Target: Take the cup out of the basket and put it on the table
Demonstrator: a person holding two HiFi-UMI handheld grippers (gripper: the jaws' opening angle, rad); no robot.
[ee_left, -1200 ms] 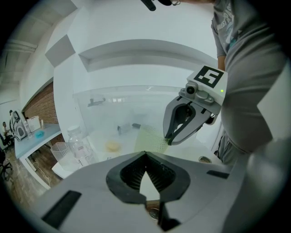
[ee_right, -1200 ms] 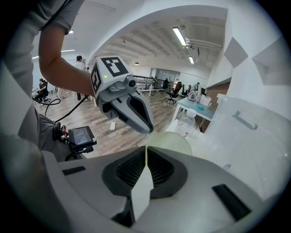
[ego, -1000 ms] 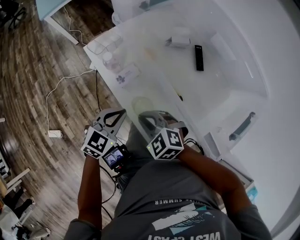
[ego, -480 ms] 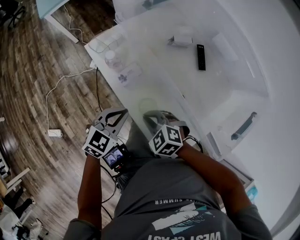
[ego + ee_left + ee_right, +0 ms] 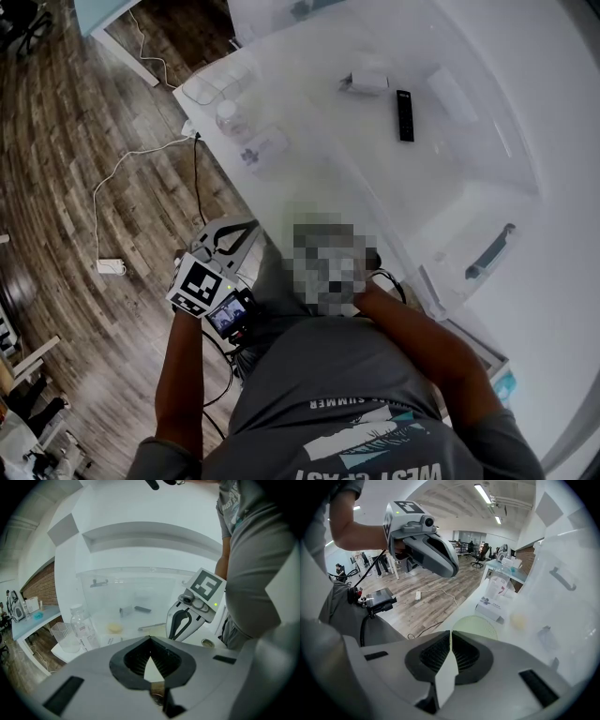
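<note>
Grey short-sleeved T-shirt [image 5: 347, 394], white and teal print; left gripper [image 5: 234, 234] grey-shelled, black ribbed pads [image 5: 161, 663]; cube [image 5: 199, 284] with black-and-white square markers; small screen [image 5: 228, 314] beside it, black cable [image 5: 362, 629] trailing; right gripper [image 5: 174, 632] same build.

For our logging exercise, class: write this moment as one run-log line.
left tool: shut, empty | right tool: shut, empty | right tool aimed at: pale green round object on table

I'm seeing white covering the table [image 5: 375, 178], brown planks striping the floor [image 5: 84, 187] at left, black-and-white squares marking the left gripper [image 5: 246, 228].
</note>
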